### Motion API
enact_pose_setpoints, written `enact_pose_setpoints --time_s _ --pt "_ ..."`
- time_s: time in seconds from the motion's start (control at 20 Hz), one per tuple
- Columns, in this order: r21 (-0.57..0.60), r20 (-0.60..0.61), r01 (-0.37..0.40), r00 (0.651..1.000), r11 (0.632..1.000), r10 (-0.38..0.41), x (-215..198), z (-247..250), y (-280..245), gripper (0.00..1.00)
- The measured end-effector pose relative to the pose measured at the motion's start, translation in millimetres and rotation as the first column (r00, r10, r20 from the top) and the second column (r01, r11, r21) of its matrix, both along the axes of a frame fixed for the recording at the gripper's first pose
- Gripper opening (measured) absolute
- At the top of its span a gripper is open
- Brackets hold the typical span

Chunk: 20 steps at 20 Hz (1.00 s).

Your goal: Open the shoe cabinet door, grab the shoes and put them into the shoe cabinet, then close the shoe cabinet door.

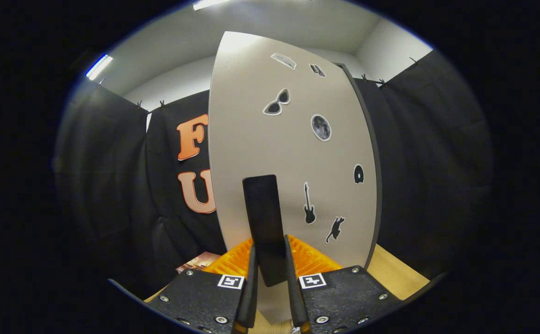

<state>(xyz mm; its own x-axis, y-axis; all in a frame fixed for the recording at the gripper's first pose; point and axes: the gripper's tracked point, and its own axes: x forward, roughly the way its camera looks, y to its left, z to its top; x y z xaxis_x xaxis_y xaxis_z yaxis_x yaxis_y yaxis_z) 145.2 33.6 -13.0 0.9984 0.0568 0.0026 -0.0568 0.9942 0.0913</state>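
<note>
Closed around the dark upright handle (pixel 264 218), the tongs (pixel 270 301) pinch it from both sides, fingers nearly together. Beyond them stands the shoe cabinet door (pixel 251 139), broad, stiff, probably light and smooth-swinging; that handle looks the right grip. Small stickers (pixel 321 127) dot it.

The tall pale-grey cabinet door (pixel 270 139), dotted with small stickers, stands just ahead and blocks the centre of the frame from top to bottom. Its dark upright bar handle (pixel 264 222) sits between the gripper's (pixel 270 273) fingers, which press on both its sides. Open room lies at left and right, back to the black cloth wall (pixel 436 153). Low at centre, an orange ribbed plastic piece (pixel 309 260) crowds the light wooden floor (pixel 395 273).
</note>
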Motion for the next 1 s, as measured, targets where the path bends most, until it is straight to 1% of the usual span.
enact_pose_setpoints --time_s 0.3,0.8,1.0 --pt "0.011 0.000 0.031 1.000 0.999 -0.031 -24.0 -0.1 -29.7 0.29" --pt "-0.005 -0.013 0.139 0.990 0.990 -0.139 -53.5 -4.7 -91.9 0.28" --pt "-0.026 -0.014 0.155 0.988 0.988 -0.155 -63.7 -7.4 -117.7 0.28"
